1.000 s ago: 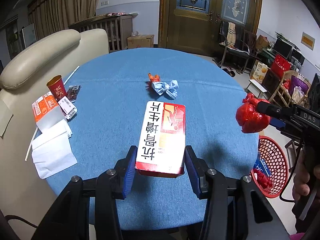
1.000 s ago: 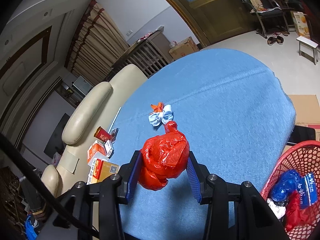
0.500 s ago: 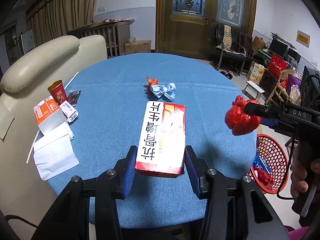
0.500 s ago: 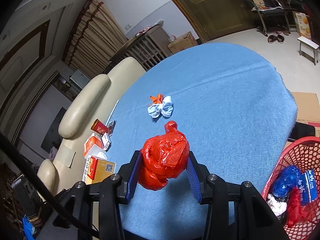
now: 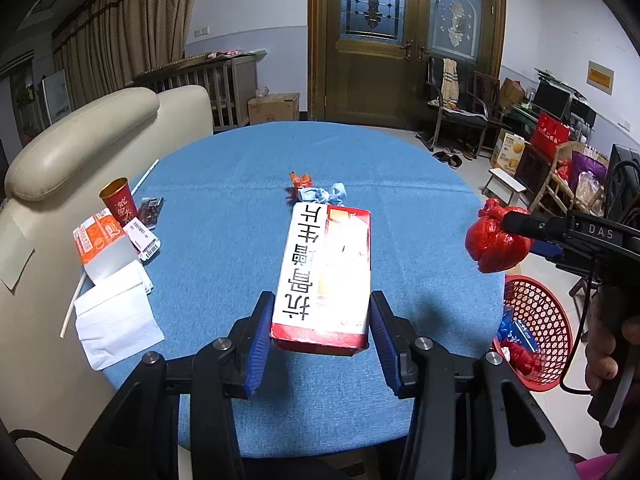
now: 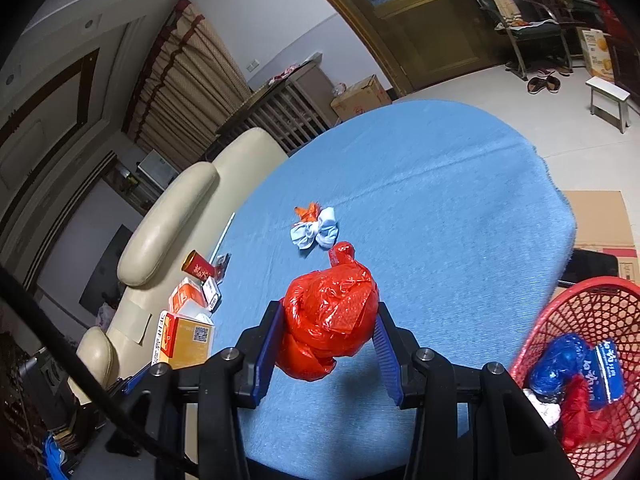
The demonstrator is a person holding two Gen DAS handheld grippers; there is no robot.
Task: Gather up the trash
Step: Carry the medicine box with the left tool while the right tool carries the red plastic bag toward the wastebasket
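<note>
Wrappers (image 5: 318, 194) mid-table (image 5: 240, 184); basket (image 5: 548, 320) on floor, right.

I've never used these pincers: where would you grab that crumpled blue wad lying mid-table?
Probably the blue wad at its pinched waist between the two puffed lobes, coming from above with the fingers astride that narrow part. It lies flat on the table, and an orange scrap crowds its far side.

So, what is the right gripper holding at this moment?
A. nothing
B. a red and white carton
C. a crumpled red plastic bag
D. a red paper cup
C: the right gripper has its blue pads closed on the crumpled red plastic bag, held above the blue table.
</note>
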